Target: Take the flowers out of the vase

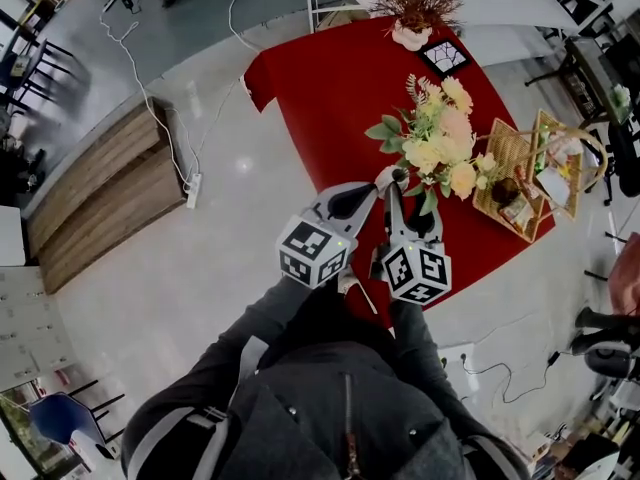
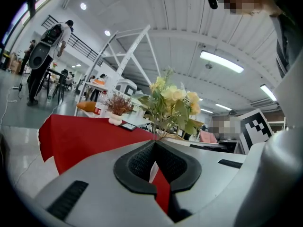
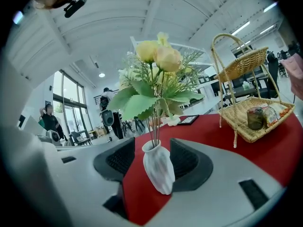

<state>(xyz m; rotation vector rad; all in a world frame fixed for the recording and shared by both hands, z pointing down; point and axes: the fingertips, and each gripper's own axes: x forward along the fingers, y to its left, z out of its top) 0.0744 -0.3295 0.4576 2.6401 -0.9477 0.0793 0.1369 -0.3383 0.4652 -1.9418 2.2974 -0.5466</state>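
So that the white ribbed vase (image 3: pixel 158 171) on the red table (image 3: pixel 265 160) can seemingly be steadied, the right tongs (image 3: pixel 154 151) straddle it, spread; the left tongs (image 2: pixel 154 146), pressed together, aim toward its yellow flowers (image 2: pixel 173 98).

**Off-task clutter on and around red table**

Red cloth (image 1: pixel 330 88) over table. At right edge, handled wicker basket (image 1: pixel 497 158), holds dark jar (image 3: pixel 255 117) plus packets. At far end, small white pot of dried reddish plant (image 1: pixel 415 13), just beside black square card (image 1: pixel 446 57) with white pattern. On pale floor at left: white power strip (image 1: pixel 193 190) with cable, long wooden bench (image 1: pixel 100 193). Bottom left, blue chair (image 1: pixel 55 418).
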